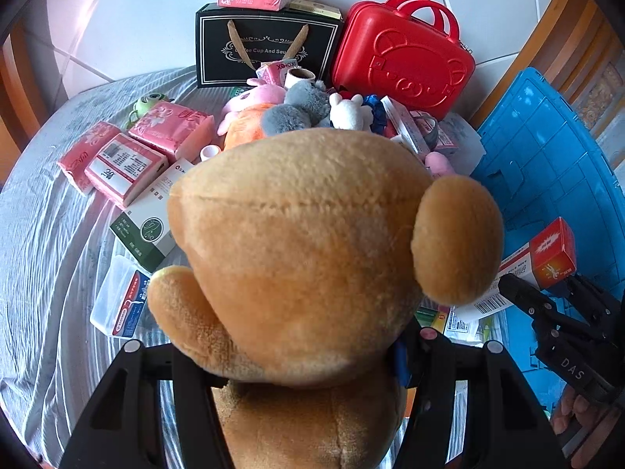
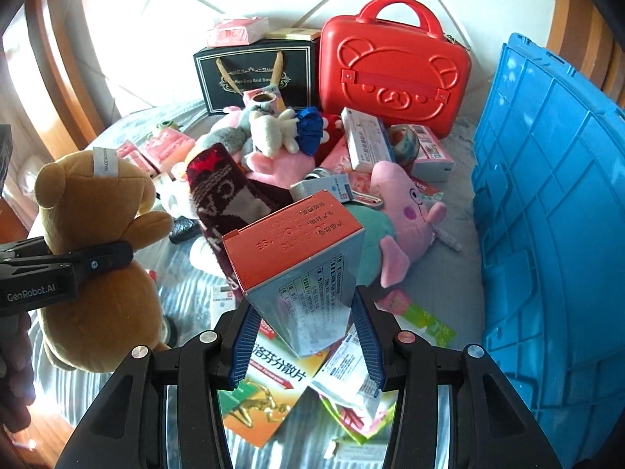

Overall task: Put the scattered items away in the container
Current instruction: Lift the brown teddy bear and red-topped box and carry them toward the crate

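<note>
Left hand-held gripper [image 1: 308, 355] clamped on brown teddy bear [image 1: 312, 254], neck level, head filling frame centre. Right hand-held gripper [image 2: 304, 336] clamped on orange-topped box [image 2: 300, 258], long axis running up-frame. Blue container [image 2: 554, 211] at right edge of both views; right one nearer.

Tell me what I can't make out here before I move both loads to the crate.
- Left wrist view: the brown teddy bear hides the left gripper's fingertips.
- Both views: the blue crate's inside is not visible, and the frame edge cuts it off.
- Right wrist view: the orange-ended medicine box hides the items beneath it.
</note>
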Available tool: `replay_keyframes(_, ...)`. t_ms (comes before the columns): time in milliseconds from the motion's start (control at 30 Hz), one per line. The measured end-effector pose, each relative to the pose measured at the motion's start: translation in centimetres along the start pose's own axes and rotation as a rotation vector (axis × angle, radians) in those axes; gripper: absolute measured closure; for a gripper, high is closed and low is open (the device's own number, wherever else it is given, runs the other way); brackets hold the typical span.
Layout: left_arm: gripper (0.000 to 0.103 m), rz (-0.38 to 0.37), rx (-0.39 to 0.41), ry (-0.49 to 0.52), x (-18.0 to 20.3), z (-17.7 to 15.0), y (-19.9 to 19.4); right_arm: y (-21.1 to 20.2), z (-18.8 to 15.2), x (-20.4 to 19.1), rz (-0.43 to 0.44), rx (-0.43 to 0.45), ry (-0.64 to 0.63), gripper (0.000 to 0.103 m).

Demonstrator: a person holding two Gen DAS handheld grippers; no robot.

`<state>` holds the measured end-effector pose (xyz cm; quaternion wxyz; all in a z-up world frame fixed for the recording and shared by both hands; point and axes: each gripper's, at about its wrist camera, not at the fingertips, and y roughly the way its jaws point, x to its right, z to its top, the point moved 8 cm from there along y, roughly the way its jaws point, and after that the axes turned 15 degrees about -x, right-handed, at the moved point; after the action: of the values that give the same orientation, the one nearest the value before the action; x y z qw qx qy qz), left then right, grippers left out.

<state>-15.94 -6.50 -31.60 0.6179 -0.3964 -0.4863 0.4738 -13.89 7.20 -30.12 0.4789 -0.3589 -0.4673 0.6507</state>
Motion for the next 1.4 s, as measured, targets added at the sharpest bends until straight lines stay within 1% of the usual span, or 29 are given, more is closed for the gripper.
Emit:
replay_keyframes(133,0.045,0.008,0.009,0.0,0.0,-0.5,-1.2,-1.4,-0.3,-0.1,0.017,-0.002,0.008,0.057)
replay_keyframes(433,0.045,0.033,0.048,0.003,0.1,-1.3,-4.9,-5.4,-0.5,-0.9,0.049,0.03,-0.015,0.057)
replay_keyframes(733,0.045,0.044,0.097,0.029,2.1,-1.7,-8.9,-9.0,-0.5,-1.3,0.078,0.068,-0.027,0.057)
replay_keyframes(933,0.045,0.066,0.124,0.046,3.0,-1.8,-11.1,-11.3,-0.7,-1.0,0.091,0.092,-0.03,0.057)
replay_keyframes(1167,0.045,0.074,0.159,0.05,4.0,-1.9,-13.7,-13.7,-1.2,-0.5,0.111,0.118,-0.031,0.057)
replay_keyframes(1400,0.045,0.08,0.208,0.067,5.7,-1.8,-16.9,-16.9,-1.3,0.1,0.132,0.164,-0.036,0.057)
